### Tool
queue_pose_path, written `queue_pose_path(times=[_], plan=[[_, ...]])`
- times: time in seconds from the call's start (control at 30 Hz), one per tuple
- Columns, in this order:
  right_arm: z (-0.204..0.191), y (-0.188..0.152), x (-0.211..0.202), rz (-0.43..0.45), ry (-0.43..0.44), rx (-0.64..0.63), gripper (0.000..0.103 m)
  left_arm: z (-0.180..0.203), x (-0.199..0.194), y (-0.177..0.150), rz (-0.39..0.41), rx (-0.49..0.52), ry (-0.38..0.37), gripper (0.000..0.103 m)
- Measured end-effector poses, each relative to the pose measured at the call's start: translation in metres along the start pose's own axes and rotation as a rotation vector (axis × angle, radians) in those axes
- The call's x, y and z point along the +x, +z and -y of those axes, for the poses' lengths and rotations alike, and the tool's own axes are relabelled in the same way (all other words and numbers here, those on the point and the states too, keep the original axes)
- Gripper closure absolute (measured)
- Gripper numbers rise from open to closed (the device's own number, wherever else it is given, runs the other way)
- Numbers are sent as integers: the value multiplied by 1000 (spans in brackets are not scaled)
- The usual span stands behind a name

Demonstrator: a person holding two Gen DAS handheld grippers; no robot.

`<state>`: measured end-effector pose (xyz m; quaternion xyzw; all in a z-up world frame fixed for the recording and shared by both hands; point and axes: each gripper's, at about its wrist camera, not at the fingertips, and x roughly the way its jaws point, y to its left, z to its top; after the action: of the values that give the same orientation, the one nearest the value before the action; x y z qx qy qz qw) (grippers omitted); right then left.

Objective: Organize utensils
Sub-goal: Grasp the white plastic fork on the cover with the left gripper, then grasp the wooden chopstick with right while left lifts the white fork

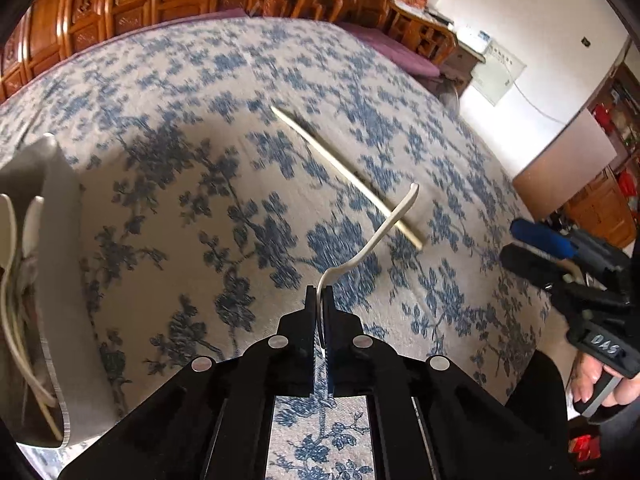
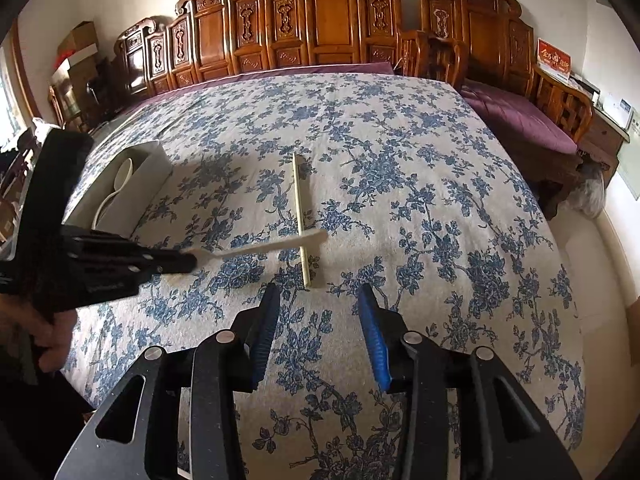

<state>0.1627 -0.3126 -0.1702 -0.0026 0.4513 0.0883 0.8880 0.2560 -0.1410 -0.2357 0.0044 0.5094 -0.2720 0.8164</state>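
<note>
A: What's the left gripper [image 1: 319, 296] got?

B: It's clamped on a thin cream utensil [image 1: 384, 228], curvy handle sticking out above the floral cloth [image 1: 200, 168], crossing over a pale chopstick [image 2: 300, 216]. The right gripper [image 2: 318, 312] is spread, holding nothing. White organizer [image 2: 148, 172] on the left has spoons.

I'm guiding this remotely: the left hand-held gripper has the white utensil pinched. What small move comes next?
Probably carry it left to the grey holder and lower it in. The left hand-held gripper is shut on the white utensil, held clear of the cloth, and the holder already has white spoons inside.
</note>
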Motion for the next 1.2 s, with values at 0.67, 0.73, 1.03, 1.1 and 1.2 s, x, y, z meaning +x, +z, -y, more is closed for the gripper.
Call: queue_pose_path(times=[0.67,0.73,1.03,1.1,1.2], plan=[[-25,60,111,-118,0,-94,60,-35,-50,18,149,-56,90,101],[-25,64,116,-124,-2,-96,60,-37,-53,18,154,-59,94,101],[-26,68,131,-153,-7,-111,65,-42,-57,20,168,-65,112,101],[-26,67,130,-154,-4,-113,73,-43,-58,20,169,-64,117,101],[-26,66,127,-165,-2,-113,95,-43,-61,18,174,-64,122,101]])
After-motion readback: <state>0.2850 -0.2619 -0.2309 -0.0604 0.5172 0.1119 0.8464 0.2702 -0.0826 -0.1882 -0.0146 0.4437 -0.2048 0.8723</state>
